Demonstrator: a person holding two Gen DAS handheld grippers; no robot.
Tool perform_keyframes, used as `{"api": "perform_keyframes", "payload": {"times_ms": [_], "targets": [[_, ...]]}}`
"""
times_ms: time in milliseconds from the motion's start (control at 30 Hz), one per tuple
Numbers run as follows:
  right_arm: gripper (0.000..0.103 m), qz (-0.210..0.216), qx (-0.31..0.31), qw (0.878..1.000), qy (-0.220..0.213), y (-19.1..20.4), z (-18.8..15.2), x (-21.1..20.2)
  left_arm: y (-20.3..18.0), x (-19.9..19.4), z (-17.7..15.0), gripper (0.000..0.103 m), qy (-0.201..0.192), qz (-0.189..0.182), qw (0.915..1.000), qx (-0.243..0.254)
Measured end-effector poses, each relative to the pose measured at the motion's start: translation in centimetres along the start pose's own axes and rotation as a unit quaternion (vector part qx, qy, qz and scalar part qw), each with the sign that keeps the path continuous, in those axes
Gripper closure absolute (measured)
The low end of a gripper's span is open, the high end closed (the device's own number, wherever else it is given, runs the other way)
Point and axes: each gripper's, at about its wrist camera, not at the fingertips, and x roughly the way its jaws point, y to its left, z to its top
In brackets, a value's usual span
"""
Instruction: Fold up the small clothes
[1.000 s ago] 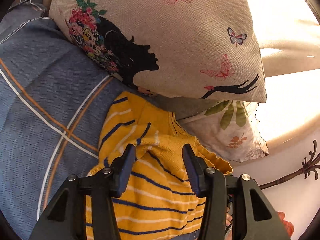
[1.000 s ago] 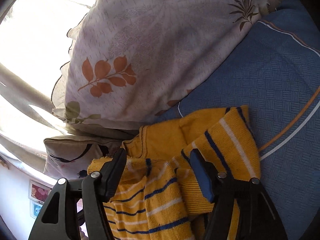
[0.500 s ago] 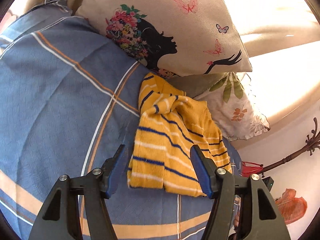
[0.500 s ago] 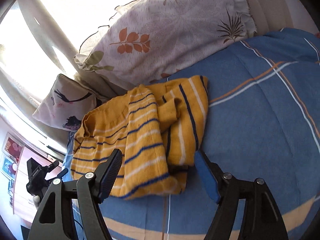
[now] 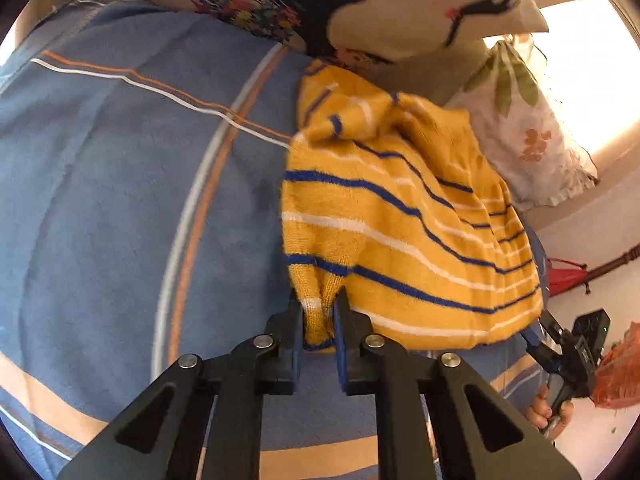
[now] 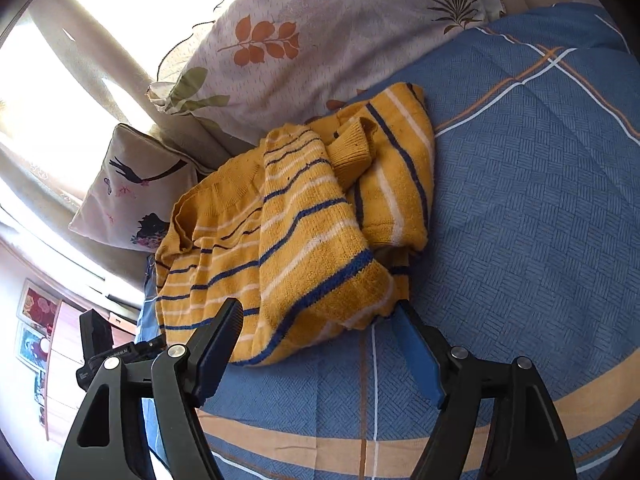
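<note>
A yellow knit sweater [image 5: 400, 208] with blue and white stripes lies crumpled on the blue bedspread [image 5: 120, 200], up against the pillows. My left gripper [image 5: 318, 300] is closing its jaws on the sweater's near corner, and the pads pinch a fold of the hem. In the right wrist view the sweater [image 6: 304, 220] is bunched, with one sleeve folded over the body. My right gripper [image 6: 318, 306] stands open at the near hem, whose edge lies between the fingertips without the pads touching it.
A beige cushion with a black silhouette print [image 5: 400, 0] and a leaf-print pillow [image 6: 320, 32] lean behind the sweater. The bedspread [image 6: 520, 220] stretches to the right. A hand [image 5: 544, 412] holds the other gripper at the bed's edge.
My left gripper dropped to the sweater's near corner and closed on it. My right gripper pulled back from over the sweater to its near hem, jaws a little wider.
</note>
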Motion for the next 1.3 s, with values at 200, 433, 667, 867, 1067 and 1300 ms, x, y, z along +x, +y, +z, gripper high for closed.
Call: {"api": "perform_keyframes", "payload": {"times_ms": [200, 433, 667, 867, 1067, 1300], "targets": [[0.021, 0.007, 0.004, 1.000, 0.006, -0.5, -0.2, 0.2, 2.3, -3.9, 0.7, 0.078, -0.063, -0.009, 0.9978, -0.020], [0.017, 0.006, 0.008, 1.000, 0.006, -0.4, -0.1, 1.8, 2.3, -0.3, 0.2, 0.041, -0.042, -0.096, 0.9933, -0.048], [0.016, -0.011, 0.028, 0.999, -0.040, -0.2, 1.8, 4.0, -0.2, 3.6, 2.5, 0.017, -0.047, -0.111, 0.9912, -0.054], [0.075, -0.009, 0.065, 0.998, -0.024, -0.6, 3.6, 6.2, -1.7, 5.5, 3.2, 0.082, -0.010, -0.104, 0.9920, -0.070], [0.084, 0.063, 0.088, 0.994, -0.011, -0.2, 3.5, 3.0, -1.0, 2.6, 1.9, 0.087, -0.004, -0.123, 0.9881, -0.093], [0.084, 0.086, 0.060, 0.994, 0.015, 0.8, -0.2, -1.0, -0.8, -2.1, -1.2, 0.092, -0.003, -0.138, 0.9870, -0.083]]}}
